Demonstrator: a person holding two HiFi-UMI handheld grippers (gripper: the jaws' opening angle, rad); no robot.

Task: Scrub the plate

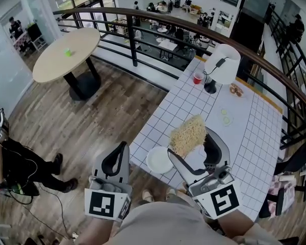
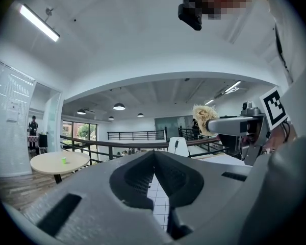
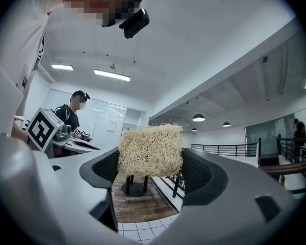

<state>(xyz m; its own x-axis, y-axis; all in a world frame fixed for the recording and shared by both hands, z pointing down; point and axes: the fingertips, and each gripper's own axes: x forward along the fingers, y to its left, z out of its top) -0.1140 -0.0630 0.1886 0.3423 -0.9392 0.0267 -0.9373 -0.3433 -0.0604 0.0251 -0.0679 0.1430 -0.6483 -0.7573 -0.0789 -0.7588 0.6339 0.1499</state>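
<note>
A white plate (image 1: pixel 159 160) lies at the near left edge of the white tiled table (image 1: pixel 255 137). My right gripper (image 1: pixel 189 143) is shut on a straw-coloured fibrous scrubber (image 1: pixel 187 134), held in the air just right of and above the plate. In the right gripper view the scrubber (image 3: pixel 150 150) fills the gap between both jaws of that gripper (image 3: pixel 150 165). My left gripper (image 1: pixel 122 149) hangs left of the plate, off the table's edge, jaws shut on nothing; the left gripper view shows its jaws (image 2: pixel 154 160) meeting, with the scrubber (image 2: pixel 204 117) off to the right.
Further back on the tiled table stand a white lamp (image 1: pixel 223 63), a red cup (image 1: pixel 197 78) and a small dish (image 1: pixel 236 90). A round wooden table (image 1: pixel 66 52) stands on the floor at left, a person (image 1: pixel 10 167) crouches at far left, and a dark railing (image 1: pixel 143 14) runs behind.
</note>
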